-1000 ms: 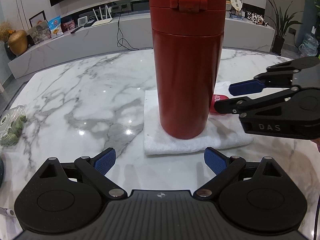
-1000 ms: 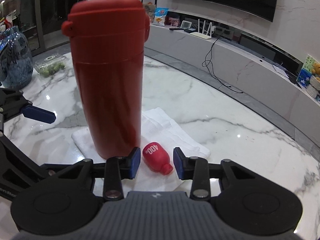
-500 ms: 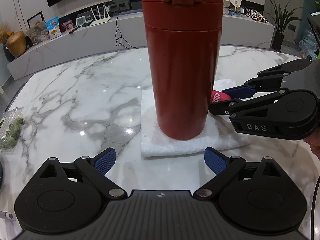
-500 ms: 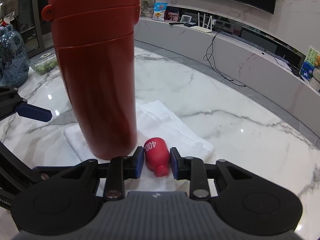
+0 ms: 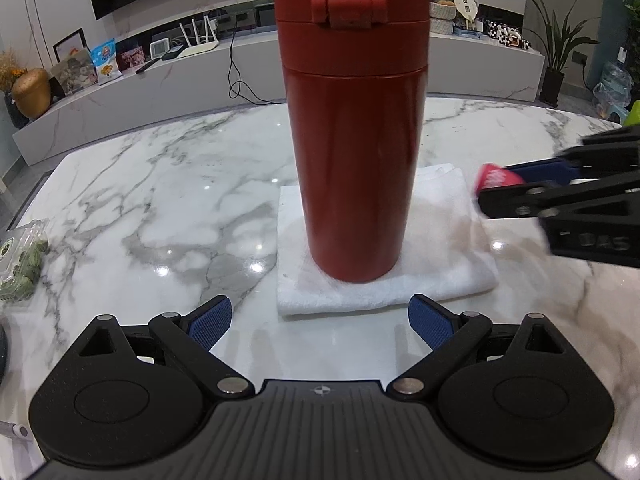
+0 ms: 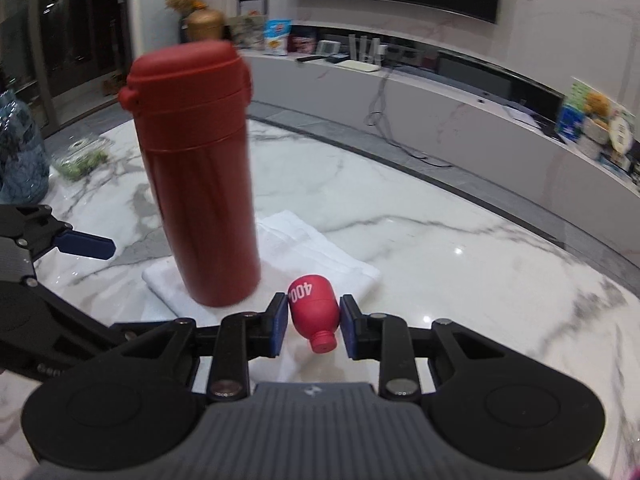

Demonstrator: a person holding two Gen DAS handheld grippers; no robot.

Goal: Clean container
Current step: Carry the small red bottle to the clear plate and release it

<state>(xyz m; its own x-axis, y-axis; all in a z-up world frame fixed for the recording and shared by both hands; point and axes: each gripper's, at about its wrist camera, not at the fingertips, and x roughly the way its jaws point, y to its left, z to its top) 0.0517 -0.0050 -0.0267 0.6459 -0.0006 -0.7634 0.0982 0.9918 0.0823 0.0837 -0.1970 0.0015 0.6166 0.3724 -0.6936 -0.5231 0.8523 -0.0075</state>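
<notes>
nearest in the right wrist view, the right hand-held gripper (image 6: 313, 326) has its blue pads clamped on the belly of a small red plastic bottle printed "400" (image 6: 312, 312), cap pointing back toward the camera. the little bottle looks clear of the cloth, though how high it sits cannot be told. it is probably light and smooth, so a squeeze across its widest part seems the safest hold; at the tapered neck it would likely slip.

in the left wrist view, the left hand-held gripper (image 5: 320, 322) hangs over the white marble worktop (image 5: 160, 200) with its fingers spread wide and nothing between them, aimed at the base of the container.

just beyond it lies a folded white towel (image 5: 440, 272), soft and likely to slide on the polished stone. standing upright on the towel is the tall red cylindrical flask with a flip-latch lid (image 5: 354, 160), lid shut. its glossy wall looks stiff and slippery, and being tall on a soft footing it may tip easily; a grip around the mid-body, below the lid seam, seems best, with the latch left free.

further off at the left edge sits a clear plastic box of green produce (image 5: 20, 260).
</notes>
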